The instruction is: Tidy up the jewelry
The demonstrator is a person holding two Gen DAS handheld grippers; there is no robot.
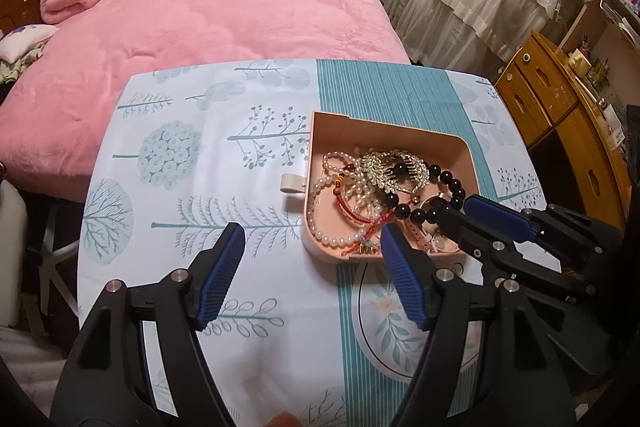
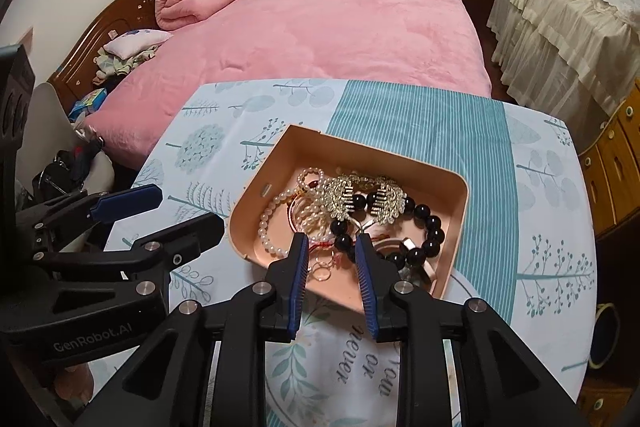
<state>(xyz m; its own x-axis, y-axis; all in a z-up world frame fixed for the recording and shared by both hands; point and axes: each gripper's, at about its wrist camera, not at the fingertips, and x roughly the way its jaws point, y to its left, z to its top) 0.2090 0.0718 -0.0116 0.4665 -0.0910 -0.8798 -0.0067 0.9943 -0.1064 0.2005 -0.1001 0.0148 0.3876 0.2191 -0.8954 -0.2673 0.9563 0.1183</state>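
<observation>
A pink tray [image 1: 352, 127] [image 2: 460, 195] on the table holds a tangle of jewelry: pearl bracelets [image 1: 332, 235] [image 2: 272, 215], a black bead bracelet [image 1: 448, 187] [image 2: 432, 231], a silver rhinestone hair comb [image 1: 388, 167] [image 2: 360, 199] and a red cord bracelet [image 1: 360, 215]. My left gripper [image 1: 312, 239] is open and empty at the tray's near left corner. My right gripper [image 2: 332, 243] [image 1: 460, 211] is open, its tips over the tray's near edge beside the black beads and holding nothing.
The table carries a white and teal cloth [image 1: 200, 147] [image 2: 540, 187]. A pink bed [image 1: 220, 7] lies behind it. A wooden cabinet [image 1: 560, 99] stands to the right. A cream-covered piece of furniture [image 2: 560, 7] is at the back right.
</observation>
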